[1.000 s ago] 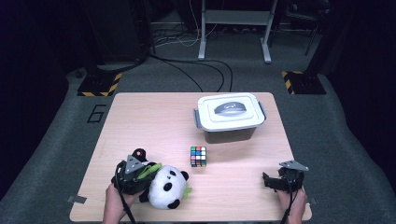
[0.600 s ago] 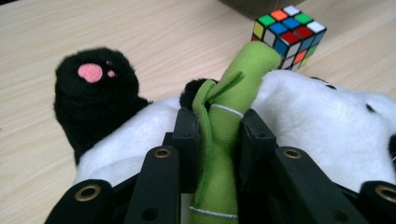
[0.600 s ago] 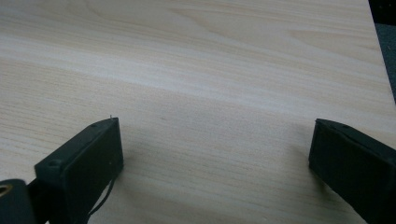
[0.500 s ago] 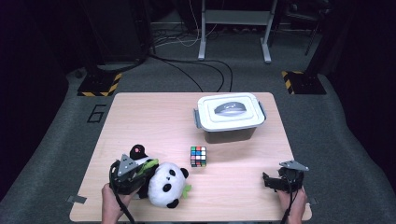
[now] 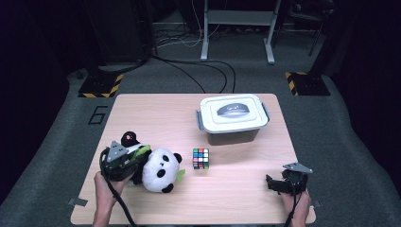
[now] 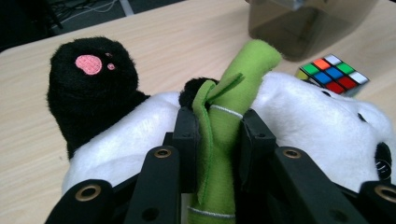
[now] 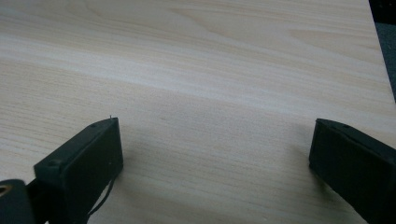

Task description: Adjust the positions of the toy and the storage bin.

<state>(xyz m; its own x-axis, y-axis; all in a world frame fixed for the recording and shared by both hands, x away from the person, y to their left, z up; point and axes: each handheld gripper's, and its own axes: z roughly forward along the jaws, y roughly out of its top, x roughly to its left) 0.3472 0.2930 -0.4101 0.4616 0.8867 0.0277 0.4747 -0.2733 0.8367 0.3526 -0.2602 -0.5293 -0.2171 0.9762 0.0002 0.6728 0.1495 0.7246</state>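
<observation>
Left gripper: jaws clamped on the green felt bamboo stalk of the panda plush toy; pads press the stalk from both sides; black paw with pink pad beside them. Panda plush toy lies near the desk's near-left corner, head toward the centre; Rubik's cube just beside it, apart. Lidded plastic storage box stands toward the far-right edge. Right gripper: jaws wide apart over bare wood at the near-right corner, holding nothing.
</observation>
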